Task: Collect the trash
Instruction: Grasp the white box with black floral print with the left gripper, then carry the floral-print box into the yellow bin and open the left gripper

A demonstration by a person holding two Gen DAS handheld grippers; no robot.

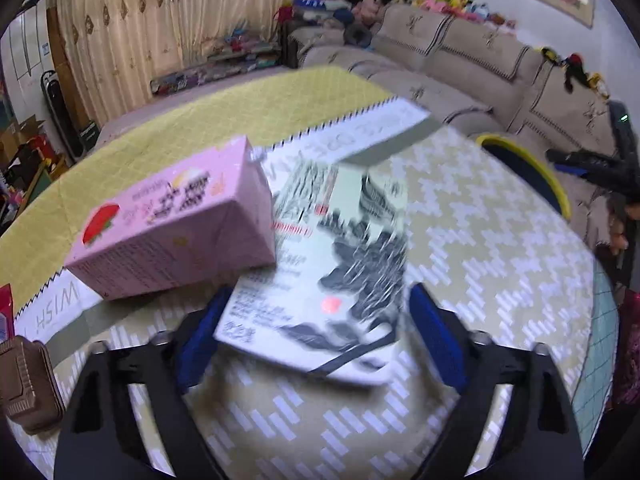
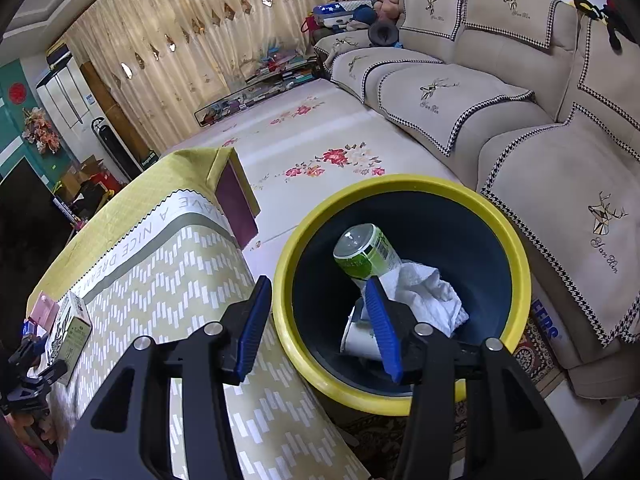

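Note:
A white-and-green drink carton (image 1: 320, 240) with black ink print lies on the patterned tablecloth (image 1: 480, 240), touching a pink strawberry carton (image 1: 176, 224) to its left. My left gripper (image 1: 320, 289) is open and straddles the printed carton's near end, with its blue pads (image 1: 200, 340) close to both sides and a thin gap on the right. My right gripper (image 2: 317, 281) hangs open and empty over the near rim of the yellow bin (image 2: 400, 186). Inside the bin are a green can (image 2: 366, 252), a crumpled white tissue (image 2: 424, 292) and a white cup (image 2: 360, 340). Both cartons (image 2: 68, 320) show small at the table's far left.
The bin (image 1: 524, 156) stands on the floor beside the table's edge, with a beige sofa (image 2: 520, 100) behind it. A brown box (image 1: 28, 384) and a red packet (image 1: 6, 300) sit at the table's left. A flowered floor mat (image 2: 320, 140) stretches toward the curtains.

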